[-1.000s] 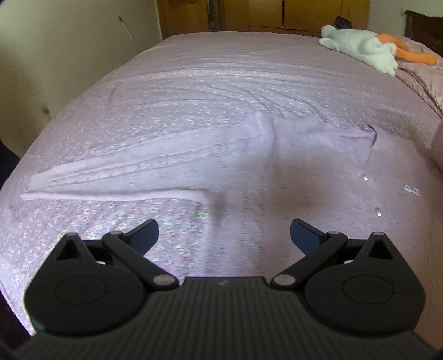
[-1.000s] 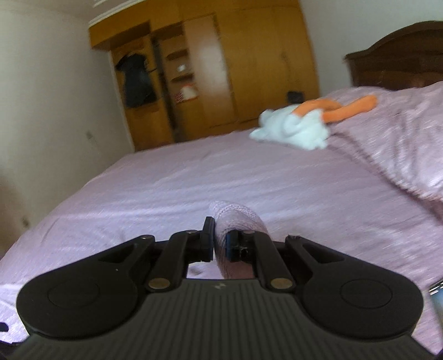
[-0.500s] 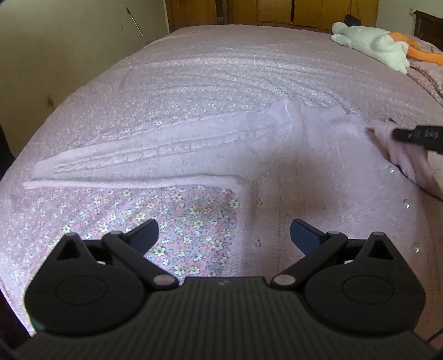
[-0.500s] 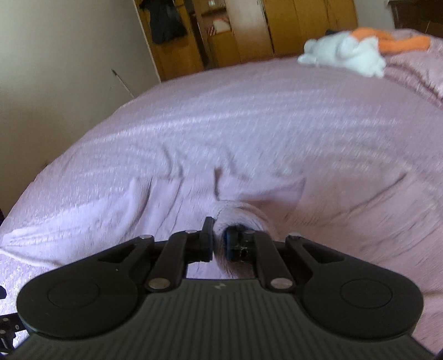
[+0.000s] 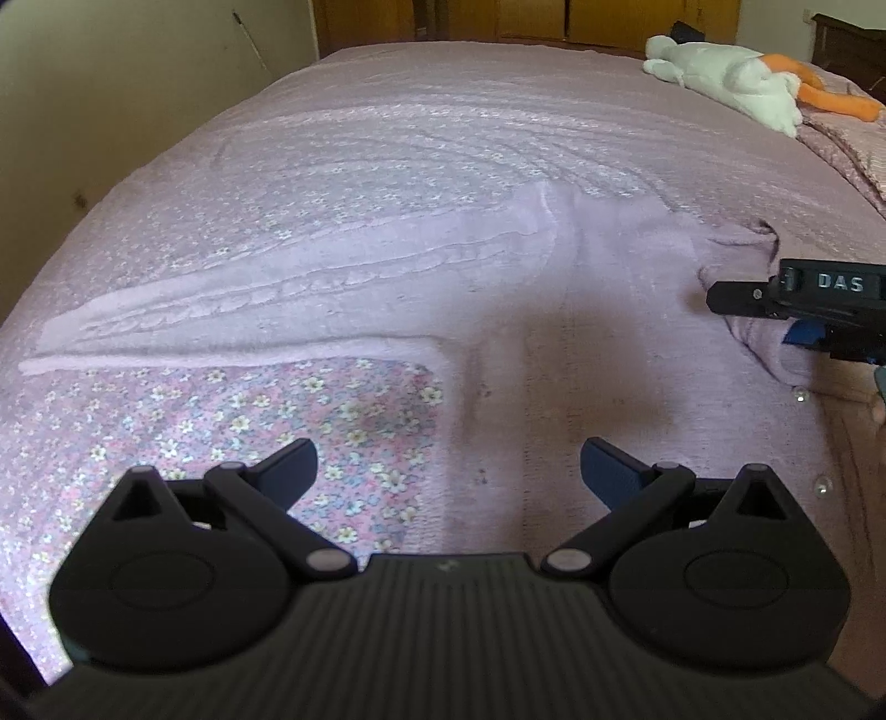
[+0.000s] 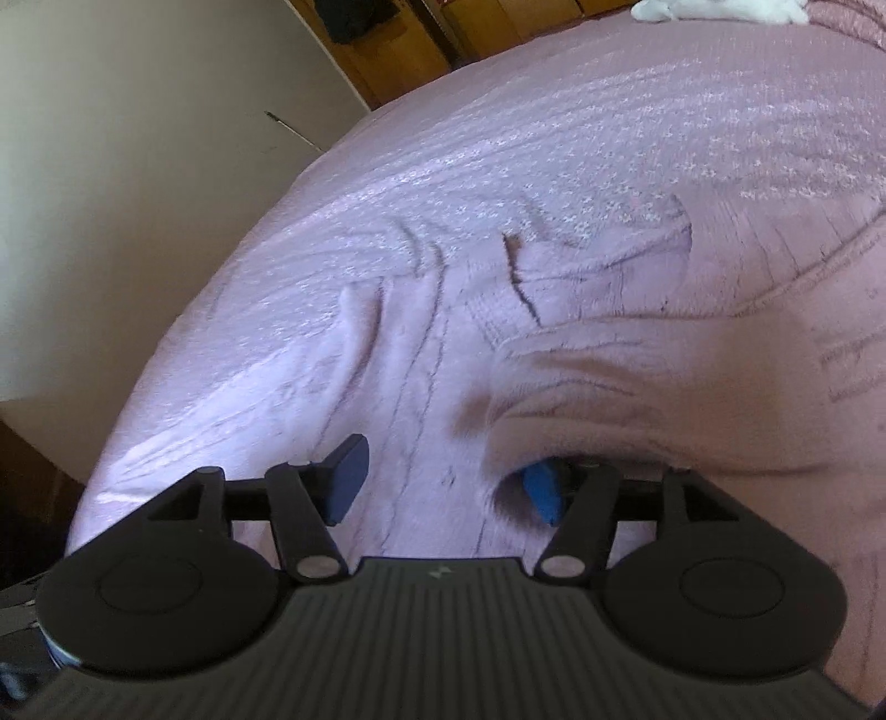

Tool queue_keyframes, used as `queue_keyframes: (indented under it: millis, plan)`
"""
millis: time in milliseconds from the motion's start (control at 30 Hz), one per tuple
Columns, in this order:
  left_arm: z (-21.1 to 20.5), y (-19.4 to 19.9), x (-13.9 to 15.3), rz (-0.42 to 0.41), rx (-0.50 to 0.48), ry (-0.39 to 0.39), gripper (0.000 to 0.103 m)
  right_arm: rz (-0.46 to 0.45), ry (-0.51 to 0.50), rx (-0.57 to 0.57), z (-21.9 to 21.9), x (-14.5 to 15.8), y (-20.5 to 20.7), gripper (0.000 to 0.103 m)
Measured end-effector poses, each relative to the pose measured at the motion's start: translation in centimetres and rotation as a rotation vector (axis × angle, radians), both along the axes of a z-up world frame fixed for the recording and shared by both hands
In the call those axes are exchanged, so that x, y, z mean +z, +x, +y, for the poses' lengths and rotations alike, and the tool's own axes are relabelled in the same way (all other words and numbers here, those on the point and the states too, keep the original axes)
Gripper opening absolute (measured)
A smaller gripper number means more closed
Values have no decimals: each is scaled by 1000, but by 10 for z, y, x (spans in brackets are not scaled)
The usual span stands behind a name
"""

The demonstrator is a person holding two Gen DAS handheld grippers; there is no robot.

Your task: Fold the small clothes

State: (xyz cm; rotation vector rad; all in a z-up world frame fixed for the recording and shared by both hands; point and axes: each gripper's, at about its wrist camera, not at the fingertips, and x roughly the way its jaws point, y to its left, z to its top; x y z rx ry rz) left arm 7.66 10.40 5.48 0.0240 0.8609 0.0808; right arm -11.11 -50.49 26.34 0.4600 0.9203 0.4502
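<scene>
A small pale pink knit cardigan [image 5: 581,310] lies flat on the bed, one sleeve [image 5: 277,293] stretched out to the left. My left gripper [image 5: 448,471] is open and empty, low over the cardigan's lower body. My right gripper [image 6: 448,482] is open; a folded sleeve [image 6: 664,399] rests over its right finger. In the left wrist view the right gripper [image 5: 797,310] sits at the cardigan's right side, over the folded sleeve [image 5: 769,343]. Pearl buttons [image 5: 800,394] show near it.
The bed has a pink floral bedspread [image 5: 249,421]. A white plush toy with orange parts [image 5: 731,77] lies at the far right. Wooden wardrobes [image 6: 443,39] stand behind the bed, and a cream wall [image 5: 111,99] is on the left.
My right gripper carried the sleeve in over the cardigan's body, lowered it and opened. My left gripper stayed open and drifted slightly.
</scene>
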Motion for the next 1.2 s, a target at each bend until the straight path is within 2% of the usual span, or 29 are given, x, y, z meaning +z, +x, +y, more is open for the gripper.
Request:
queue_keyframes:
  millis: [133,300,467,533,733,1033,1067,1100,1200]
  plan:
    - [-11,2,4,-9,-27,-3,103,-25,0,0,-21,21,-23,70]
    - [-33,6,12,-31,-82,5,103,-64,-52,-79,-61,36,-51,72]
    - [-64,14,19,-49,-150,12,103,-88,-201,-175,-101,39,-67,72]
    - [-77,19,21,-50,-167,21,103,-83,-198,-200,-118,36,-72,72]
    - [-130,33,21,-80,-306,63,103,-86,-230,-284,-155,30,-85,72]
    - [-200,49,19,-137,-462,82,103,-53,-144,-337,-184,4,-84,72]
    - [-205,50,18,-148,-484,85,102,-56,-138,-343,-185,4,-85,72]
    - [-210,50,16,-156,-502,90,96,-58,-134,-351,-185,4,-86,73]
    - [-225,53,9,-149,-554,109,93,-54,-108,-381,-194,2,-89,73]
